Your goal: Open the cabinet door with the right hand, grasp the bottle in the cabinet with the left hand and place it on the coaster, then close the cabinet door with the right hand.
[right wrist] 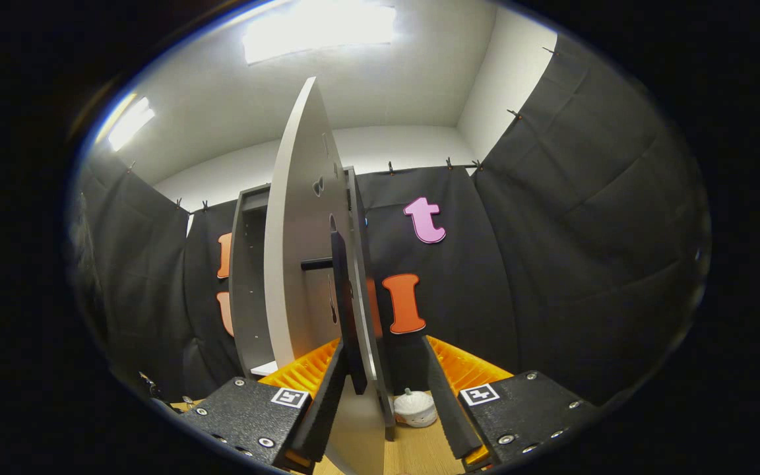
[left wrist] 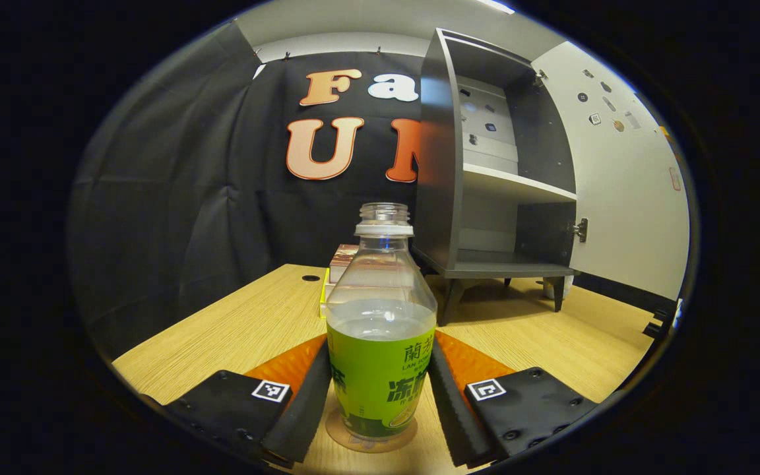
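Green-labelled bottle stands on the coaster between the left gripper's spread fingers, while the right gripper, open, straddles the still-open cabinet door.

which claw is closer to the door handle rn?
Right. The right claw straddles the open door's edge, with the handle between its fingers. The left claw is at the bottle on the coaster, away from the cabinet.

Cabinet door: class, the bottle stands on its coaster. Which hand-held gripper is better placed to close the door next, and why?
Right. The right hand-held gripper straddles the open cabinet door's edge by its handle; the left hand-held gripper flanks the bottle.
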{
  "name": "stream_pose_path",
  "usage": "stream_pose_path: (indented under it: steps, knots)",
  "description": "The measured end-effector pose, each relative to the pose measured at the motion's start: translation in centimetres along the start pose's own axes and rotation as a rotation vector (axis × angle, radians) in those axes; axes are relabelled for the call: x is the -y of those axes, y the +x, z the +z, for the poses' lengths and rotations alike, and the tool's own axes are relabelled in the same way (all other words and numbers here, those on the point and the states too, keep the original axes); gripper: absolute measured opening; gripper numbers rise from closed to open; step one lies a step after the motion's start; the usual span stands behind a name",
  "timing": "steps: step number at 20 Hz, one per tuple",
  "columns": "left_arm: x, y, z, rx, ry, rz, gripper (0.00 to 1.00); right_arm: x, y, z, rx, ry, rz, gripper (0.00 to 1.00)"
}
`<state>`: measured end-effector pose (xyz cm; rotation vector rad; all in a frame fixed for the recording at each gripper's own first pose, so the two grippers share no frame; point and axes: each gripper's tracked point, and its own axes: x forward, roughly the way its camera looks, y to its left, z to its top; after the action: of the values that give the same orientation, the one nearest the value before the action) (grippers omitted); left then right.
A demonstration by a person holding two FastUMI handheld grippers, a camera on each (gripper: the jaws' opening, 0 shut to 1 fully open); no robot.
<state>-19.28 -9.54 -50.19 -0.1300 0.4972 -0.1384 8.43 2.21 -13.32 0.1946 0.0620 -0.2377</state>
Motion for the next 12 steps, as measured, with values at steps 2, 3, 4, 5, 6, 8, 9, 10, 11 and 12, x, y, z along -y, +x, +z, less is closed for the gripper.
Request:
stream_pose_path:
  steps: [2,3,4,5,6,8,9,10,11,12]
  knots:
    - [-0.1,-0.3,0.1,0.01,0.022,0.009,0.84,-0.1,0.0,0.0,0.0,0.002,0.001,0.69]
    - [-0.2,-0.4,0.3,0.017,0.024,0.014,0.84,-0.1,0.1,0.1,-0.001,0.003,0.002,0.69]
    - [-0.1,-0.6,0.6,0.021,0.022,0.015,0.85,-0.1,0.0,0.1,-0.002,0.004,0.003,0.69]
    - [-0.1,-0.8,1.0,0.026,0.021,0.015,0.87,-0.1,0.0,0.1,-0.004,0.007,0.004,0.69]
    - [0.0,-0.9,1.3,0.026,0.03,0.013,0.91,-0.2,-0.1,0.0,-0.006,0.009,0.005,0.69]
    - [-0.2,-1.2,2.1,0.031,0.058,0.018,0.93,-0.3,-0.1,0.0,-0.008,0.01,0.012,0.69]
    - [-0.2,-1.4,2.5,0.032,0.068,0.02,0.93,-0.4,-0.1,0.0,-0.008,0.005,0.016,0.69]
    - [-0.2,-1.8,3.0,0.041,0.078,0.025,0.93,-0.3,-0.1,0.1,-0.007,0.002,0.015,0.69]
    - [-0.4,-2.0,3.7,0.05,0.087,0.033,0.93,-0.2,-0.1,0.1,-0.007,-0.002,0.014,0.69]
    - [-0.4,-2.3,4.2,0.056,0.095,0.037,0.93,-0.2,-0.1,0.0,-0.01,-0.003,0.014,0.7]
